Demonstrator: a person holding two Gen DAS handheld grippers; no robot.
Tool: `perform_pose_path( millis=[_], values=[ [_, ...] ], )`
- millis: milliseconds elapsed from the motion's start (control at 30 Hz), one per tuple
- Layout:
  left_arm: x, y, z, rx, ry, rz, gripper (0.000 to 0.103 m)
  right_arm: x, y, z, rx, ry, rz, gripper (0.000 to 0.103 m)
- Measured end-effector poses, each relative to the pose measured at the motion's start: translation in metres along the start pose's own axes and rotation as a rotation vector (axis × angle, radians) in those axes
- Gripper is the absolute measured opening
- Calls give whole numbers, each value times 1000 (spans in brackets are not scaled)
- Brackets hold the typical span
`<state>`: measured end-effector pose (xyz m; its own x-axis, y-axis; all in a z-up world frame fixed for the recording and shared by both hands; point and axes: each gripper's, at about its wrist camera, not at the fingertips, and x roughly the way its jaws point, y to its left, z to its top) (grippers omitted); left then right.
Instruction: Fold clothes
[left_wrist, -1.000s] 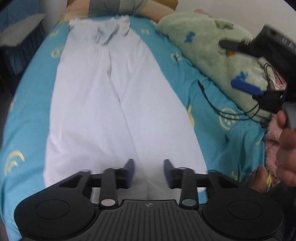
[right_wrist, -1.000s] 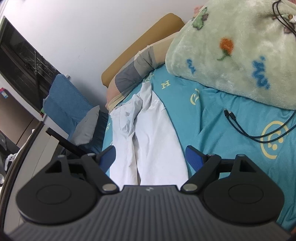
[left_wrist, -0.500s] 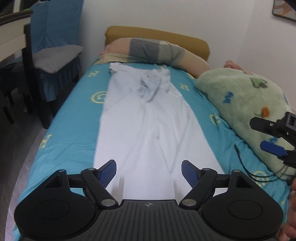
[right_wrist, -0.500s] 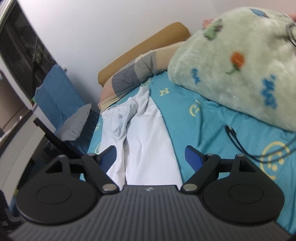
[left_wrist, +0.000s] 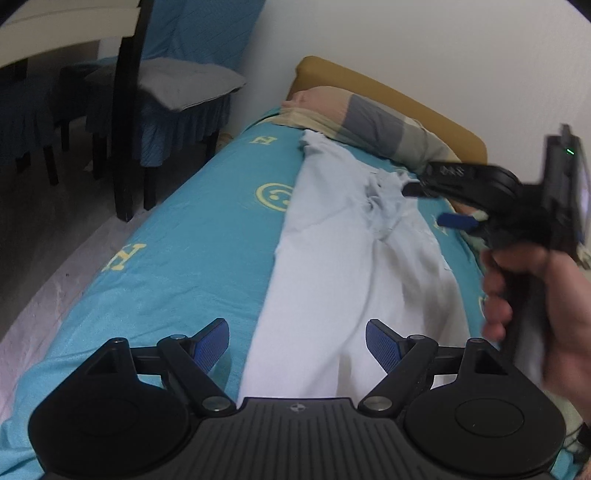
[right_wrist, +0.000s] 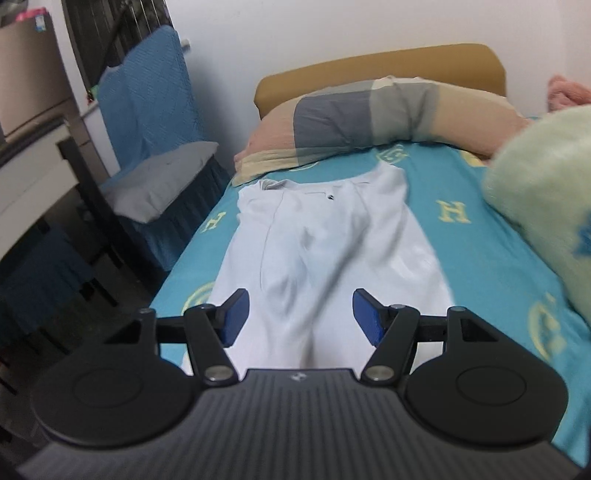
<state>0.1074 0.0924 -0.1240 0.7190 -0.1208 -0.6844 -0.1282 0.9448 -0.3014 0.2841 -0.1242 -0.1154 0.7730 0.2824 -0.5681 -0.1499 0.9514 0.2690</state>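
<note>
1. Hovering low in its own view, the left hand-held gripper has its two blue pads spread wide, holding nothing, above the near end of the white trousers.
2. At the right of the left wrist view, the right hand-held gripper appears blurred, held by the person's right hand; its fingers stand apart over the crumpled waist area.
3. From the right wrist view, the right hand-held gripper is likewise wide open and empty, with the trousers seen between its pads.
4. One pair of white trousers lies lengthwise down the middle of the bed, on a teal sheet with yellow letters and smiley faces; its waist is at the far end, just before the pillow.
5. One striped pillow lies against one mustard headboard.
6. One pale green blanket fills the right edge of the right wrist view.
7. One blue-covered chair with a grey cushion stands at the left, beside the bed.
</note>
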Motion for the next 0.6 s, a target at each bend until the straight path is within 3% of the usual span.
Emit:
perform_pose_path(
  millis=[100, 167, 233, 300, 333, 600],
  values=[
    [8, 7, 1, -19, -18, -13, 83, 45, 12, 11, -62, 1, -37, 64],
    [12, 6, 1, 4, -39, -27, 83, 76, 19, 18, -104, 2, -62, 41],
    [19, 2, -1, 44, -40, -27, 83, 103, 21, 22, -130, 16, -103, 39],
    [26, 2, -3, 73, -33, -34, 83, 122, 18, 21, -146, 45, -150, 27],
    [30, 2, -3, 76, -27, -38, 83, 126, 17, 20, -156, 52, -179, 7],
    [26, 13, -7, 42, 2, -88, 81, 98, -29, 3, -25, -58, -230, 5]
  ],
)
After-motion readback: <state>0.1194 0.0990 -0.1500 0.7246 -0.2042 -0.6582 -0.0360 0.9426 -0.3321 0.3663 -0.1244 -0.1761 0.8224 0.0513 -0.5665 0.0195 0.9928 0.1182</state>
